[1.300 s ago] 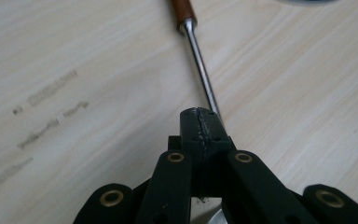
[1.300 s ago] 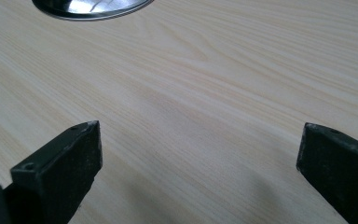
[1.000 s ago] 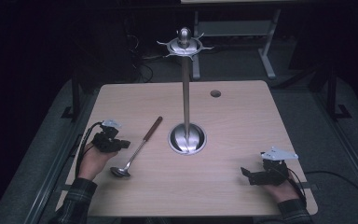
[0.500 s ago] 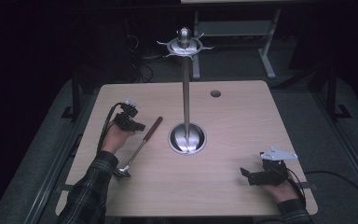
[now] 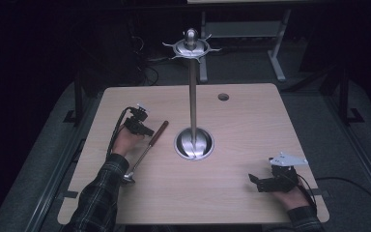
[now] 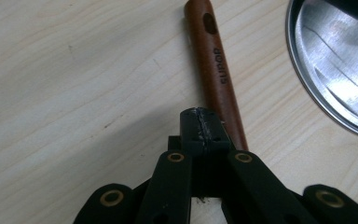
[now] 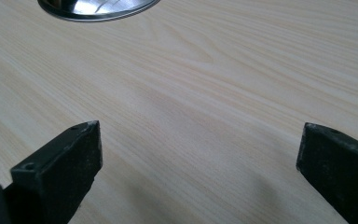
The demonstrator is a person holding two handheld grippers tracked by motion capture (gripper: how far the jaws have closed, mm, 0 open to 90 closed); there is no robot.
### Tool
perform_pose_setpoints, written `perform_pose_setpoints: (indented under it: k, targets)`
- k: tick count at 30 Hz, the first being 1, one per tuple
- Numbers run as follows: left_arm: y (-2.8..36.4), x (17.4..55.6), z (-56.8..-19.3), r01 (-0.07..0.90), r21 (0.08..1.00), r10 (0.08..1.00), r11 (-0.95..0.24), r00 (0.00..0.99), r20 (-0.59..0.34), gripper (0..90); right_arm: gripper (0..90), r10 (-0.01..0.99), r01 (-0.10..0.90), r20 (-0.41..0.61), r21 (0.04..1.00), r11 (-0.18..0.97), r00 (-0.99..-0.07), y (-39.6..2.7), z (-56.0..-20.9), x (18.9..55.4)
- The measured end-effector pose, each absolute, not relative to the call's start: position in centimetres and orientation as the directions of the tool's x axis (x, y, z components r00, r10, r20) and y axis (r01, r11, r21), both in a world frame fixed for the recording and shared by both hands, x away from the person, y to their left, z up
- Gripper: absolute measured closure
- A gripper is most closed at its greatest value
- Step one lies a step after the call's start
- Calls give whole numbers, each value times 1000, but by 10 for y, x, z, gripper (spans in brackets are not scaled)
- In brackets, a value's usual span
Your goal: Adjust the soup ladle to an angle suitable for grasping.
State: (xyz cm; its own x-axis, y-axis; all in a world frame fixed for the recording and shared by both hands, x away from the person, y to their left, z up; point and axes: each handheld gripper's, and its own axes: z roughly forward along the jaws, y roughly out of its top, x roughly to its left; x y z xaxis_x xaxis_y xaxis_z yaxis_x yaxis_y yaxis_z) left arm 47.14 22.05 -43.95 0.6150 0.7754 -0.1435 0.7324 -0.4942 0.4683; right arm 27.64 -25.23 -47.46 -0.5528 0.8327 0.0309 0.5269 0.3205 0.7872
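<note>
Pale wooden table (image 5: 251, 125), dark room. Left gripper (image 6: 200, 128), jaws pressed together, tips over long ladle's brown wooden handle (image 6: 216, 70), beside polished steel stand base (image 6: 335, 60). Right gripper (image 7: 198, 154), jaws wide apart, resting near table edge.

"SUPOR" – on wooden ladle handle (image 6: 216, 70)
</note>
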Motion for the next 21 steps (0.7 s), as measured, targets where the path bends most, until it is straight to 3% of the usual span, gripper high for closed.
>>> perform_pose_setpoints:
  k: [21]
  targets:
    - [185,457,-438,677,467,700,-569,696,-157,900,0,829,523,31,789,323,-559,-251,-474,278]
